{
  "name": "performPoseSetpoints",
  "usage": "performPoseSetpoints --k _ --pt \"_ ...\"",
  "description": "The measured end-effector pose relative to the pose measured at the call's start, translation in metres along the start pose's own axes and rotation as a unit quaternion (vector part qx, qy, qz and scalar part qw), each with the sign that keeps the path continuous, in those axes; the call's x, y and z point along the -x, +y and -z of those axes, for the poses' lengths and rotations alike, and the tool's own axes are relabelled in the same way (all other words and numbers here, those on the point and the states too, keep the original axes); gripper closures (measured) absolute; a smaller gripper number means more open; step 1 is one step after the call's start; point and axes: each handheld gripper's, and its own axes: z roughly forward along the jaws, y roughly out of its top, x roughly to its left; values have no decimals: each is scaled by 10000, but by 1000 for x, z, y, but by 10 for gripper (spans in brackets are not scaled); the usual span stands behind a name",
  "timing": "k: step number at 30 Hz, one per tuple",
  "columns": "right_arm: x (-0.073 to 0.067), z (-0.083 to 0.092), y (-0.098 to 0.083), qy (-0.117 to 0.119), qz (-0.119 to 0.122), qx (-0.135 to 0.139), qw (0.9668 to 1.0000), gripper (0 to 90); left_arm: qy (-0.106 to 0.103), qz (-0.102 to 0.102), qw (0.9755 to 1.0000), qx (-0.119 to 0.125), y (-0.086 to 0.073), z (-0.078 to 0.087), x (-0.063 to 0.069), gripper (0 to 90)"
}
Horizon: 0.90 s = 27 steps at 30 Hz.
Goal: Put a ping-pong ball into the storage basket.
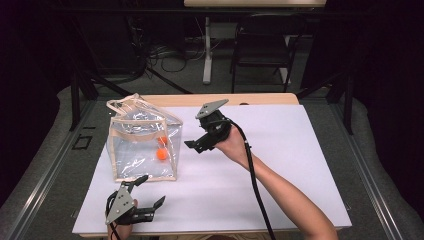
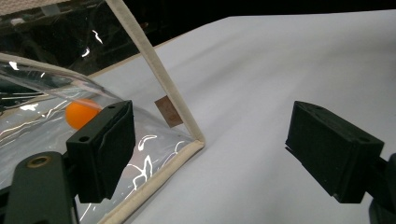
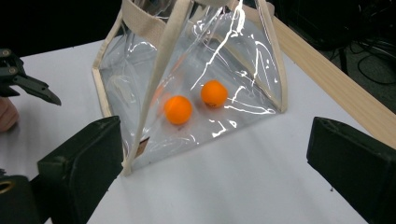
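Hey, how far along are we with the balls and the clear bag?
Done: two orange balls already lie inside the clear bag on the table. In hand: nothing; the left gripper near the bag's front corner and the right gripper beside the bag are both open and empty. Left: apparently only dealing with the bag itself.
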Motion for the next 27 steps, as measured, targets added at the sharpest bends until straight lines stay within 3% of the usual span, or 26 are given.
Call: performPoseSetpoints --k 27 --pt "0 33 -66 -356 -54 -255 9990 24 -10 -22 10000 -8 1 -1 0 157"
